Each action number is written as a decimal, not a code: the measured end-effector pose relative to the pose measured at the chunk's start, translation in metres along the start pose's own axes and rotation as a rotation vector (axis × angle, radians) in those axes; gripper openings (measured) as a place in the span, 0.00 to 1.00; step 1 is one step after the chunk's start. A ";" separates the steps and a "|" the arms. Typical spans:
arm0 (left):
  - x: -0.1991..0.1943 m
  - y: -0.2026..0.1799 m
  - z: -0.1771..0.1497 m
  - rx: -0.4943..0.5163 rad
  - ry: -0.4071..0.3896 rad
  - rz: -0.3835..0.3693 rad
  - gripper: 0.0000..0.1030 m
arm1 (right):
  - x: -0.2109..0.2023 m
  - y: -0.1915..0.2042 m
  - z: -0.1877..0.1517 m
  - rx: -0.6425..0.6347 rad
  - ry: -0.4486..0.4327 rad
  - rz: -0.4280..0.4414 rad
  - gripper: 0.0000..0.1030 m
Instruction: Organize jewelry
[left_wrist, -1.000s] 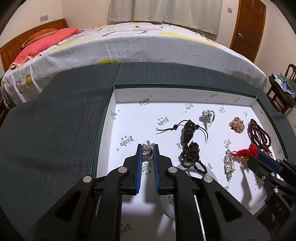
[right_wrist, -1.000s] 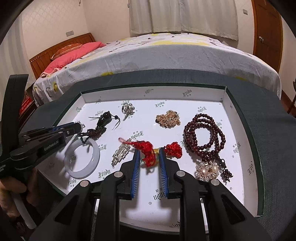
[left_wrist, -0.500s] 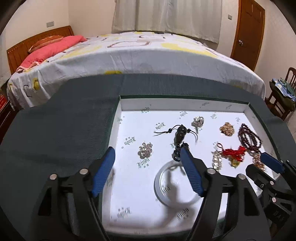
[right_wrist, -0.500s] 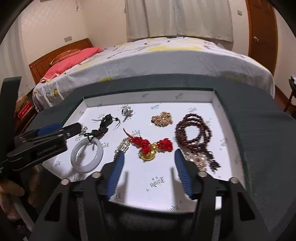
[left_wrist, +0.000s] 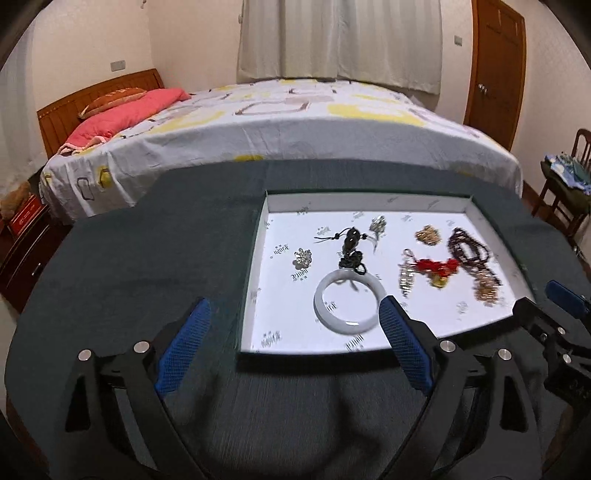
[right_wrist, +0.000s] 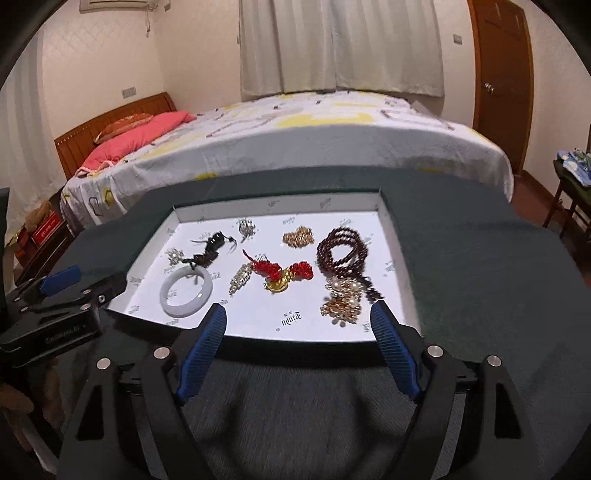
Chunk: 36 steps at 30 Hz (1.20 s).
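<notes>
A white tray (left_wrist: 369, 201) with a green rim lies on a dark green cloth. In it rest a silver flower brooch (left_wrist: 302, 257), a dark pendant on a cord (left_wrist: 351, 240), a white bangle (left_wrist: 345, 326), a red knot charm (right_wrist: 273, 271) with a gold piece, and a dark red bead string (right_wrist: 341, 247). My left gripper (left_wrist: 291, 306) hovers over the tray's near left corner. Its jaws are opening and nothing is between them. My right gripper (right_wrist: 298, 308) hangs over the tray's near edge, jaws also opening with nothing between them.
Further small gold and silver pieces lie in the tray, among them a gold brooch (right_wrist: 298, 236) and a pearl cluster (right_wrist: 341, 295). A bed (left_wrist: 295, 122) stands behind the table. A wooden door (left_wrist: 495, 70) and a chair (left_wrist: 569, 192) with clothes are at the right.
The left gripper let go of the silver flower brooch and the right let go of the red knot charm. Both jaws spread wide and both grippers drew back and up from the tray.
</notes>
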<state>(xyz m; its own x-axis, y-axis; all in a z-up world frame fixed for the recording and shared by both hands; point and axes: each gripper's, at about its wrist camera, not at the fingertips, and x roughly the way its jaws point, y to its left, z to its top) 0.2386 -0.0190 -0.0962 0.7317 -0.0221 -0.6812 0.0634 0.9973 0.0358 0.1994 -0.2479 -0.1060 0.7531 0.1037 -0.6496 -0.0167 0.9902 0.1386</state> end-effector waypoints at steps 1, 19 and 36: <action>-0.011 0.001 -0.001 -0.003 -0.010 0.000 0.87 | -0.006 0.000 0.000 -0.002 -0.007 0.000 0.75; -0.169 0.025 -0.031 -0.117 -0.150 -0.006 0.91 | -0.142 0.010 -0.009 -0.047 -0.174 0.003 0.77; -0.236 0.026 -0.036 -0.106 -0.266 0.013 0.92 | -0.202 0.014 -0.011 -0.069 -0.289 -0.023 0.78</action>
<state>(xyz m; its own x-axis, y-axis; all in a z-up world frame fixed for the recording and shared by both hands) 0.0430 0.0143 0.0389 0.8852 -0.0131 -0.4649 -0.0078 0.9990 -0.0430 0.0399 -0.2542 0.0193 0.9095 0.0598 -0.4113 -0.0345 0.9970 0.0688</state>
